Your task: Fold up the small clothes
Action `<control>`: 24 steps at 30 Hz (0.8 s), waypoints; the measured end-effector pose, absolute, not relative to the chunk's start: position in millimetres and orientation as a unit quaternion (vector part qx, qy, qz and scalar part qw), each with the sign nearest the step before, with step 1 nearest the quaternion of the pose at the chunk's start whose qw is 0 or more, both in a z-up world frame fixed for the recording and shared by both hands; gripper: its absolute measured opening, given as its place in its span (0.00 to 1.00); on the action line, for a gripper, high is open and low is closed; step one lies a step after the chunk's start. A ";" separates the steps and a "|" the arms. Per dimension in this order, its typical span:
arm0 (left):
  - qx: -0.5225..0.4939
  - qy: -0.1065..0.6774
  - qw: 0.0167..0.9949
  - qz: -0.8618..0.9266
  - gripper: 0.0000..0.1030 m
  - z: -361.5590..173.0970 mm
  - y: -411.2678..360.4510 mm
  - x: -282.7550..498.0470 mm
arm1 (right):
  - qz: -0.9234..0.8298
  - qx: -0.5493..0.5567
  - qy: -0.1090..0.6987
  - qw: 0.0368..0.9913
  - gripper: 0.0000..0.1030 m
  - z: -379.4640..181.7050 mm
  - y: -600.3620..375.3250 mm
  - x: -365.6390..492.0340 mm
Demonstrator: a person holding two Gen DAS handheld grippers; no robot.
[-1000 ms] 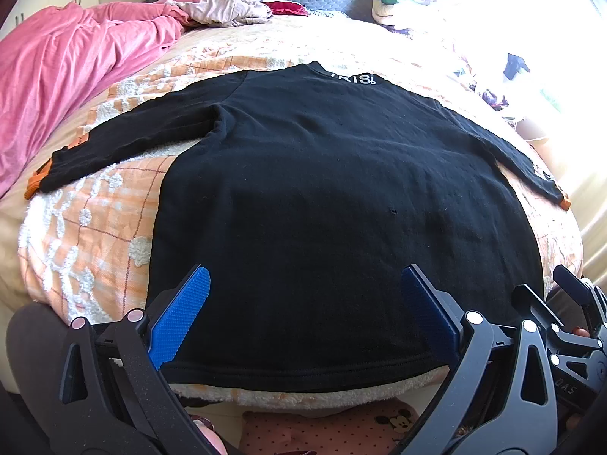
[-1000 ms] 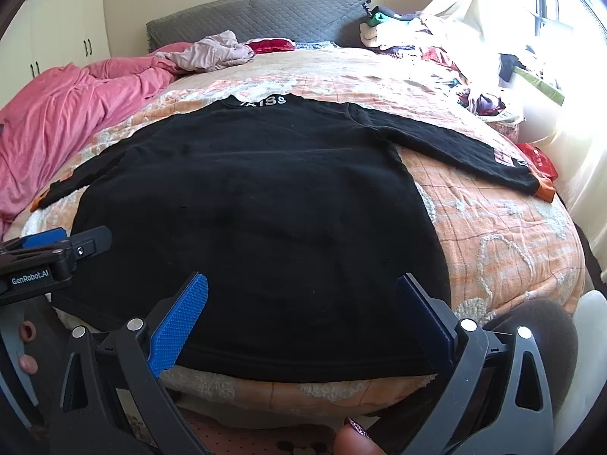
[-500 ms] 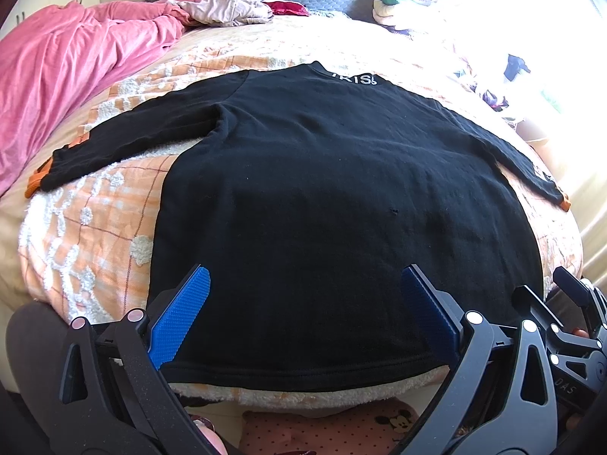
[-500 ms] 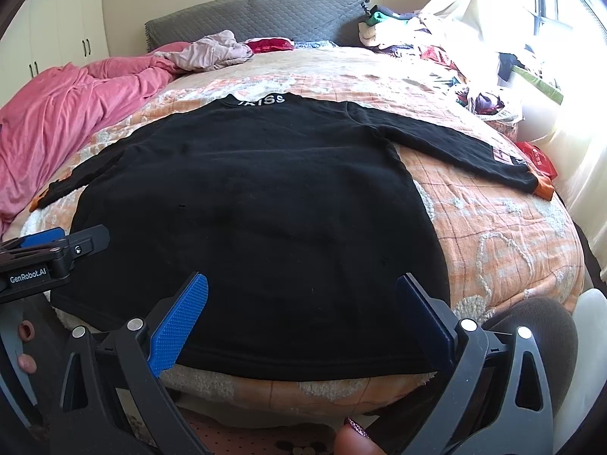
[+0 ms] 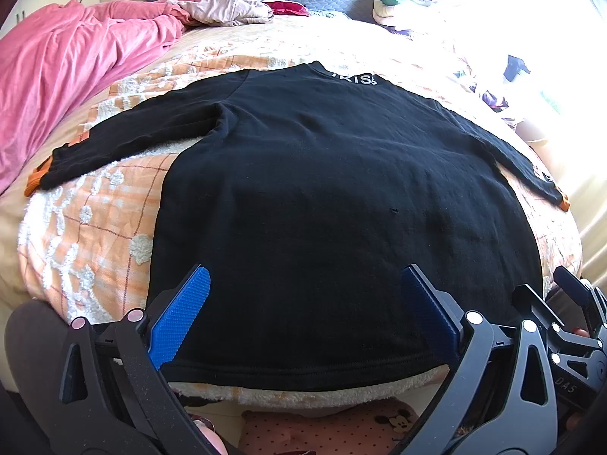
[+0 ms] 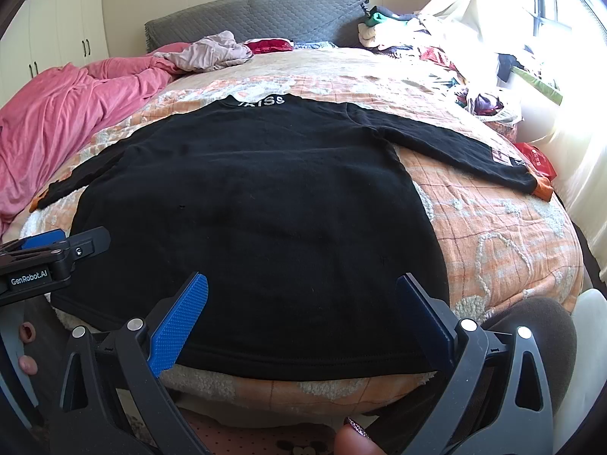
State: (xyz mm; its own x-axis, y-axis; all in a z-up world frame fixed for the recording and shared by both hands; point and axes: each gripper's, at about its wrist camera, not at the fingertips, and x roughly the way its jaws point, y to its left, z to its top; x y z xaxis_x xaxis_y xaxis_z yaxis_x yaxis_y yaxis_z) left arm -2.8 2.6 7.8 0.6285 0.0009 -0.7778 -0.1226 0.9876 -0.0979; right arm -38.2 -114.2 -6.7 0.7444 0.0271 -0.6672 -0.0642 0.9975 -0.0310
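A black long-sleeved sweater (image 5: 322, 197) (image 6: 250, 208) with orange cuffs lies flat on the bed, sleeves spread to both sides and white letters at the collar (image 5: 354, 79). My left gripper (image 5: 303, 284) hovers open over the hem's left half, nothing between its blue pads. Over the hem's right half my right gripper (image 6: 299, 292) is held open too, also empty. The right gripper's body (image 5: 569, 322) shows at the right edge of the left wrist view. In the right wrist view the left gripper (image 6: 53, 254) shows at the left edge.
An orange and white checked blanket (image 6: 493, 227) covers the bed. A pink duvet (image 5: 68, 72) is bunched along the left side. Loose clothes (image 6: 216, 53) lie by the grey headboard (image 6: 258, 15). More clothes (image 6: 436, 49) are piled at the far right by the window.
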 end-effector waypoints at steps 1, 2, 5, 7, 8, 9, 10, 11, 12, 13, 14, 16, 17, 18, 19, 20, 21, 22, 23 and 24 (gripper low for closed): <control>-0.071 0.430 0.900 0.035 0.92 7.9 2.8 -2.7 | 0.025 -0.026 0.357 0.934 0.96 -6.8 -114.4 -38.3; -0.071 0.430 0.900 0.035 0.92 7.9 2.8 -2.7 | 0.024 -0.025 0.357 0.934 0.96 -6.7 -114.4 -38.4; -0.071 0.430 0.899 0.035 0.92 7.6 2.6 -2.9 | 0.025 -0.026 0.356 0.934 0.96 -6.6 -113.8 -38.7; -0.072 0.429 0.900 0.035 0.92 7.7 2.9 -3.1 | 0.024 -0.025 0.356 0.934 0.96 -6.2 -114.0 -38.2; -0.072 0.430 0.899 0.035 0.92 7.6 2.8 -3.1 | 0.025 -0.025 0.356 0.934 0.96 -6.2 -114.1 -37.9; -0.072 0.430 0.899 0.034 0.92 7.6 2.9 -3.2 | 0.025 -0.025 0.357 0.934 0.96 -6.2 -113.6 -38.3; -0.072 0.430 0.899 0.034 0.92 7.0 3.4 -2.9 | 0.024 -0.025 0.357 0.934 0.96 -6.2 -113.5 -38.1; -0.073 0.431 0.899 0.034 0.92 6.5 3.9 -2.9 | 0.024 -0.024 0.357 0.934 0.96 -6.0 -113.5 -38.0; -0.074 0.431 0.899 0.034 0.92 6.3 4.4 -2.8 | 0.024 -0.024 0.356 0.934 0.96 -5.8 -113.4 -37.9; -0.074 0.431 0.899 0.034 0.92 5.9 4.3 -2.8 | 0.024 -0.024 0.356 0.934 0.96 -5.6 -114.2 -38.0; -0.074 0.430 0.899 0.034 0.92 6.0 4.4 -2.8 | 0.024 -0.023 0.356 0.934 0.96 -5.6 -114.5 -37.7; -0.075 0.431 0.899 0.033 0.92 6.0 5.0 -2.3 | 0.023 -0.022 0.355 0.934 0.96 -4.9 -115.3 -37.4; -0.074 0.431 0.899 0.033 0.92 5.9 5.1 -1.6 | 0.023 -0.021 0.355 0.934 0.96 -4.8 -116.2 -37.0; -0.074 0.430 0.899 0.033 0.92 6.1 5.3 -0.8 | 0.024 -0.020 0.355 0.934 0.96 -4.2 -116.4 -35.7; -0.074 0.430 0.899 0.033 0.92 6.4 5.3 0.1 | 0.023 -0.019 0.355 0.934 0.96 -4.2 -116.8 -34.5; -0.074 0.430 0.899 0.033 0.92 6.6 5.4 1.6 | 0.022 -0.019 0.356 0.934 0.96 -3.8 -117.0 -33.1; -0.075 0.430 0.899 0.033 0.92 7.0 5.8 3.2 | 0.022 -0.021 0.357 0.934 0.96 -3.0 -116.7 -30.5; -0.076 0.430 0.899 0.034 0.92 7.1 5.9 5.3 | 0.021 -0.022 0.357 0.933 0.96 -2.4 -116.3 -28.1; -0.076 0.430 0.899 0.034 0.92 7.7 6.3 7.8 | 0.021 -0.026 0.357 0.934 0.96 -0.8 -115.6 -24.7; -0.076 0.429 0.900 0.034 0.92 8.8 6.6 8.1 | 0.021 -0.028 0.355 0.934 0.96 0.4 -115.8 -22.5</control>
State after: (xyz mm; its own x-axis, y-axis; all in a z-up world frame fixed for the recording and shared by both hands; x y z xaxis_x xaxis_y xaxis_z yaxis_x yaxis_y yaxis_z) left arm 8.1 6.6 8.8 0.6304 -0.0033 -0.7763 -0.1267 0.9862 -0.1071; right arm -22.5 -115.8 0.4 0.7469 0.0195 -0.6647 -0.0588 0.9976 -0.0367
